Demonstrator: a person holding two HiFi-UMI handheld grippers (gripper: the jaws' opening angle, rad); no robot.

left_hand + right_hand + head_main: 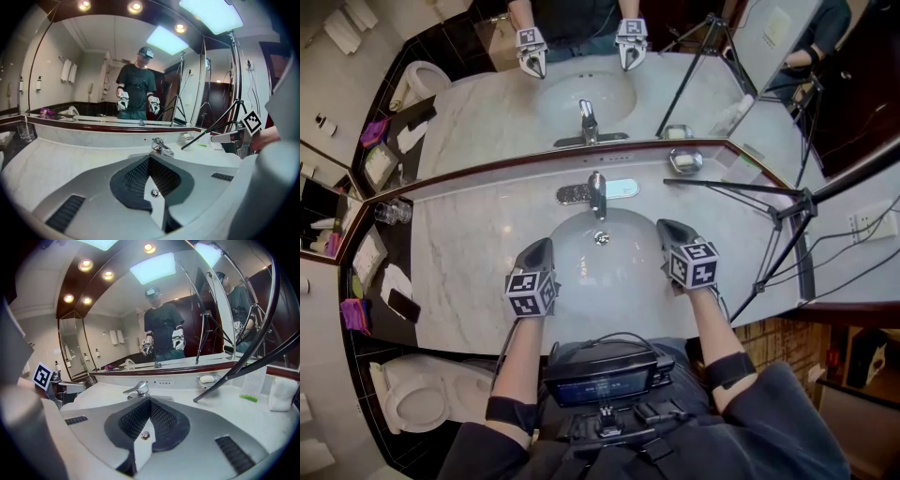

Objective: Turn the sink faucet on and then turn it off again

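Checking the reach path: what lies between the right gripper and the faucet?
In the head view, only the bare sink basin lies between the right gripper and the faucet; nothing stands in that stretch.

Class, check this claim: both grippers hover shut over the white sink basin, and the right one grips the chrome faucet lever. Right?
No. The right gripper grips nothing: the right gripper view shows its fingers shut and empty, short of the chrome faucet lever. It and the left gripper do hover shut over the white sink basin.
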